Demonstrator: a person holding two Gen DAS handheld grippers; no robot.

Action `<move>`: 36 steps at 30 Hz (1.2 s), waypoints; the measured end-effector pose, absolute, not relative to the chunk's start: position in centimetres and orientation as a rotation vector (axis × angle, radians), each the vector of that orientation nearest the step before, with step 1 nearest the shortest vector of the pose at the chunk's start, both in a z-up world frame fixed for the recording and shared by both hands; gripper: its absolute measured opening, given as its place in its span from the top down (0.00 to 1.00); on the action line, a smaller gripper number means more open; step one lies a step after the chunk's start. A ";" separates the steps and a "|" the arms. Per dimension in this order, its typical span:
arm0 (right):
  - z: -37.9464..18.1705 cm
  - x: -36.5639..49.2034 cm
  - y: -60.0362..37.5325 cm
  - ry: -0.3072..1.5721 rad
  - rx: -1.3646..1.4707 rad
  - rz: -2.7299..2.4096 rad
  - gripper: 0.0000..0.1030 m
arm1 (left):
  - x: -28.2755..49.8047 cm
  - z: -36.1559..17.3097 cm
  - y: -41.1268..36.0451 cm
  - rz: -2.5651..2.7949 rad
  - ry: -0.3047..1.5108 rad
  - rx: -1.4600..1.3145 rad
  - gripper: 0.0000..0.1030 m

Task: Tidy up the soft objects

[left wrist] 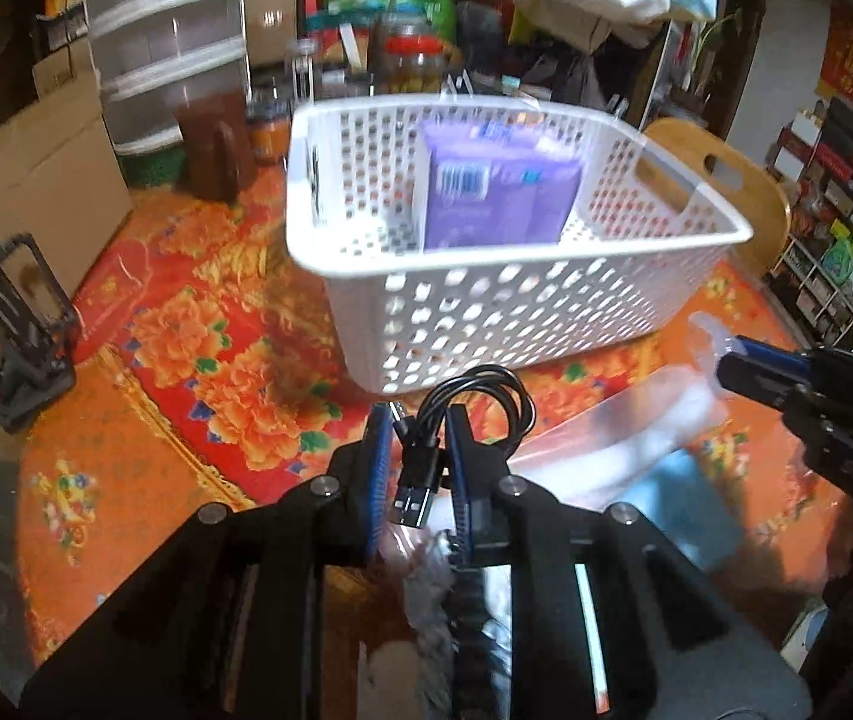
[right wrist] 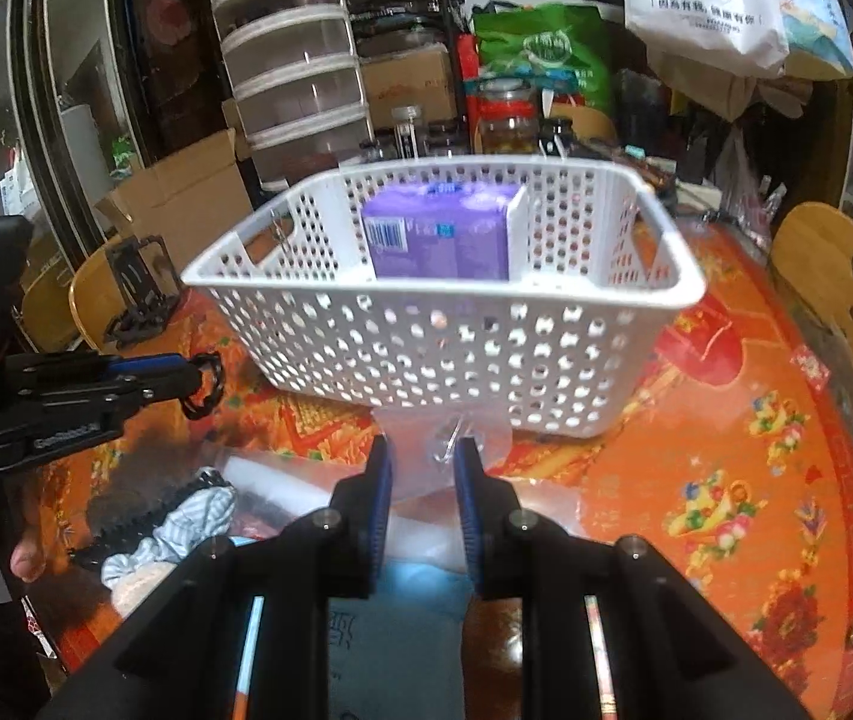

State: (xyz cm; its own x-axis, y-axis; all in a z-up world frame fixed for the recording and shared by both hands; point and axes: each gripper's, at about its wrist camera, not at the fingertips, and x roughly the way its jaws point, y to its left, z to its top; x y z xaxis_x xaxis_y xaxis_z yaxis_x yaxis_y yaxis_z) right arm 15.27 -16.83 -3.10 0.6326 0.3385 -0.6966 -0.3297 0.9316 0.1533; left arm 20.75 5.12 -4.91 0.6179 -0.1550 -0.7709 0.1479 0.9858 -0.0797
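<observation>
A white perforated basket [left wrist: 486, 312] stands on the orange flowered tablecloth with a purple tissue pack [left wrist: 501, 192] in its middle compartment; both also show in the right wrist view, the basket [right wrist: 444, 354] and the pack [right wrist: 444, 234]. My left gripper [left wrist: 420, 450] is shut on a coiled black USB cable [left wrist: 474, 408], held just before the basket's near wall. My right gripper [right wrist: 423, 468] is shut on a clear plastic bag [right wrist: 444, 450] with white and blue contents, lifted in front of the basket. The right gripper also shows in the left wrist view [left wrist: 726, 366].
A striped cloth [right wrist: 186, 528] lies at the lower left of the right wrist view. A black phone stand [left wrist: 18, 330], a cardboard box [left wrist: 48, 180], jars and a drawer tower [left wrist: 168, 42] stand behind the basket. A wooden chair [right wrist: 840, 300] is at the right.
</observation>
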 end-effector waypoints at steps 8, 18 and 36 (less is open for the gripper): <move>1.6 14.9 -17.6 0.708 -0.012 0.382 0.82 | 18.1 1.4 4.0 -0.205 0.788 -0.012 0.84; 5.1 19.6 -18.2 0.699 -0.030 0.362 0.82 | 21.7 6.7 2.2 -0.188 0.745 -0.044 0.84; -0.5 29.3 -18.2 0.833 -0.058 0.273 0.82 | 33.6 0.8 1.6 -0.069 0.921 -0.060 0.84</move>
State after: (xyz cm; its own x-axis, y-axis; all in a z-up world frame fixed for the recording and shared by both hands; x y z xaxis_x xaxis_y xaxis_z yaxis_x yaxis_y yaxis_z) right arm 29.30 -18.18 -0.49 0.6399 0.2166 -0.7373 -0.2618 0.9635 0.0558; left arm 33.55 1.65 0.75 0.6035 -0.0854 -0.7928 0.0338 0.9961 -0.0815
